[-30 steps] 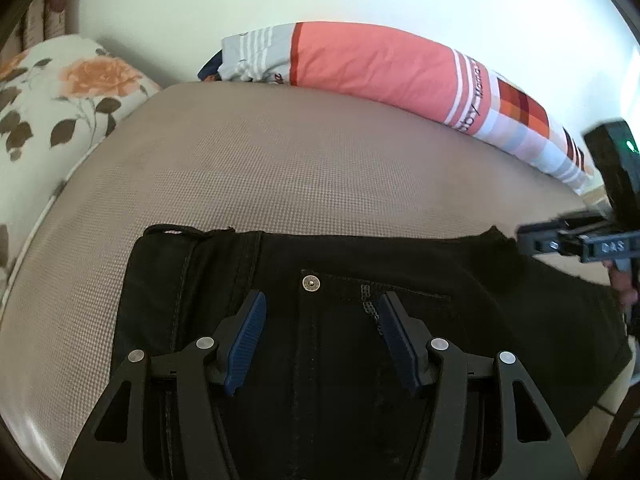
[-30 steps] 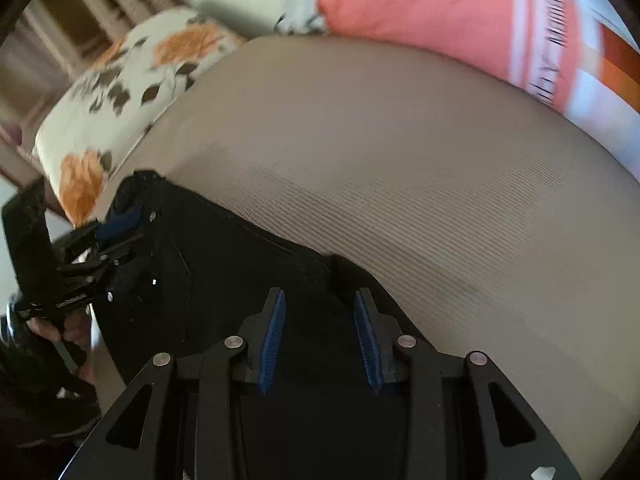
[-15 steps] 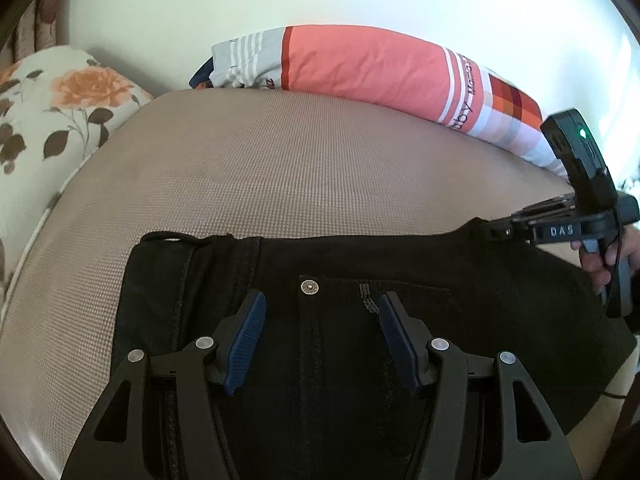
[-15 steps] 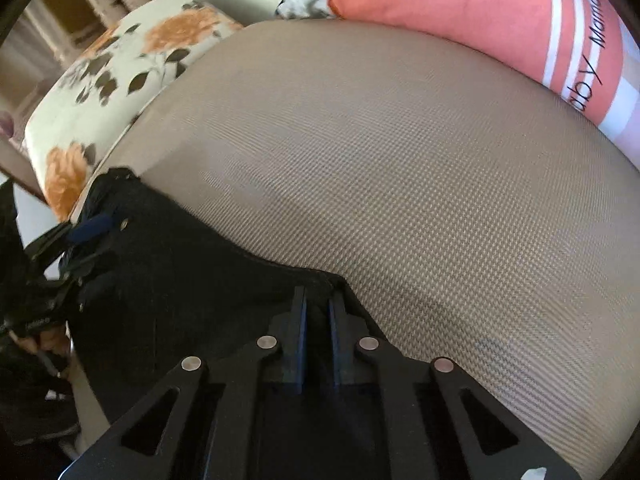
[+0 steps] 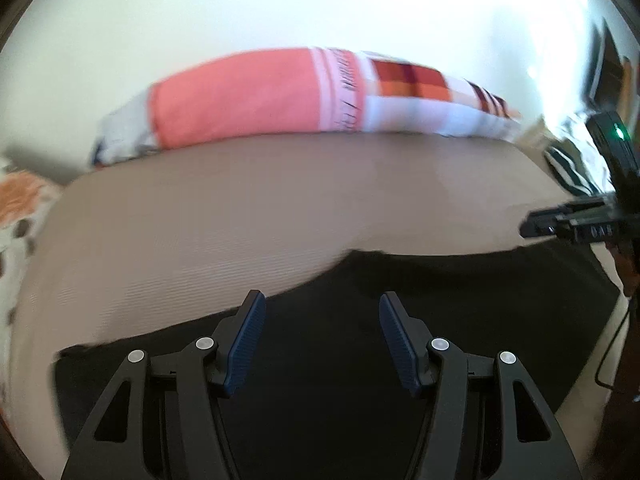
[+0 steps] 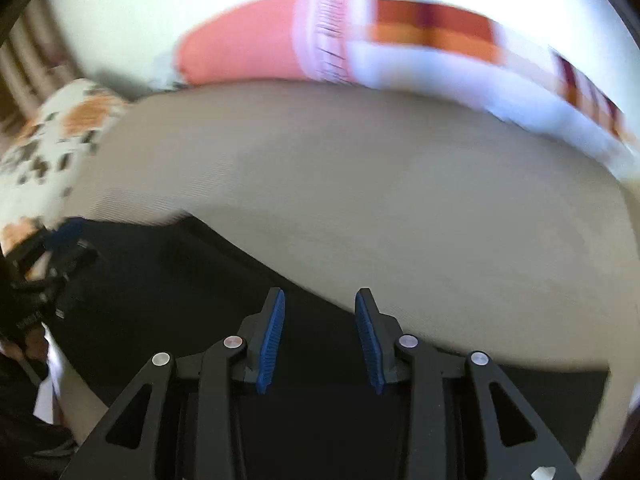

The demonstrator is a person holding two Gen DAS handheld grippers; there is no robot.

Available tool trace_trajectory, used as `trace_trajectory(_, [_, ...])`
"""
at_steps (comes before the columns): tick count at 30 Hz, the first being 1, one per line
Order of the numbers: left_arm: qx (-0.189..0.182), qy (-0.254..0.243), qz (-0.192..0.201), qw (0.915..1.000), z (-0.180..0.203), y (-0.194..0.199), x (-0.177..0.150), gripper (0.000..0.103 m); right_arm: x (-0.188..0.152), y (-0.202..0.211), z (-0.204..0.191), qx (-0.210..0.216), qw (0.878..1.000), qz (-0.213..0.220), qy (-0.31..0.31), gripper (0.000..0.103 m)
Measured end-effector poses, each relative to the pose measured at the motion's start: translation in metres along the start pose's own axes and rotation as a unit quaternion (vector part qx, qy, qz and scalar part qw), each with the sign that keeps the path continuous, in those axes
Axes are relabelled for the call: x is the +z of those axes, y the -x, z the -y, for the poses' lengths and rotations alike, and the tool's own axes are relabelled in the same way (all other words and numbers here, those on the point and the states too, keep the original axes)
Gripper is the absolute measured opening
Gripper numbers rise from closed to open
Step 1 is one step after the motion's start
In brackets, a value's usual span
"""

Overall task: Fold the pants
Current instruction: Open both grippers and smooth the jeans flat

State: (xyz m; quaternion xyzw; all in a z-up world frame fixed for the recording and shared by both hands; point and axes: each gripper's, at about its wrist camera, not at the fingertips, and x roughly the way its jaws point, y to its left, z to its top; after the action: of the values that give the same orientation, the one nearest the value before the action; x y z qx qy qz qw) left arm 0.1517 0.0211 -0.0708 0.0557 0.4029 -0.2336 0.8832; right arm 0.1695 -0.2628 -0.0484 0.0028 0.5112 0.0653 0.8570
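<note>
Two tools are hovering over black pants (image 5: 400, 340) lying along the lower frame. Left tool (image 5: 322, 344) is gaping wide, empty; right tool (image 6: 319, 334) is opening, pads clear of the cloth. Bare beige bed (image 6: 400, 200) is stretching above the pants' edge.

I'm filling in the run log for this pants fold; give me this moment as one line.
task: fold pants | black pants: flat on beige cushion | left gripper: open, empty | right gripper: opening, empty | frames: blurred

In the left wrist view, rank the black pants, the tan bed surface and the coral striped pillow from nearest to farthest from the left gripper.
From the left gripper:
1. black pants, directly under and ahead of the fingers.
2. tan bed surface, beyond the pants' upper edge.
3. coral striped pillow, along the back against the wall.
</note>
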Motion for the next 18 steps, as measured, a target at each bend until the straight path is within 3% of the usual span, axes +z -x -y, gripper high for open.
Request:
trace_trajectory(7, [-0.021, -0.029, -0.036, 0.9987, 0.046, -0.054, 0.016, 0.060, -0.058, 0.002, 0.071, -0.050, 0.994, -0.008, -0.094, 0.036])
trace_trajectory(15, [0.005, -0.006, -0.074, 0.9972, 0.044, -0.094, 0.019, 0.060, -0.056, -0.019, 0.074, -0.080, 0.992, 0.017, -0.098, 0.034])
trace_trajectory(18, [0.003, 0.005, -0.072, 0.9974, 0.042, -0.096, 0.017, 0.060, -0.058, -0.019, 0.073, -0.088, 0.992, 0.023, -0.089, 0.034])
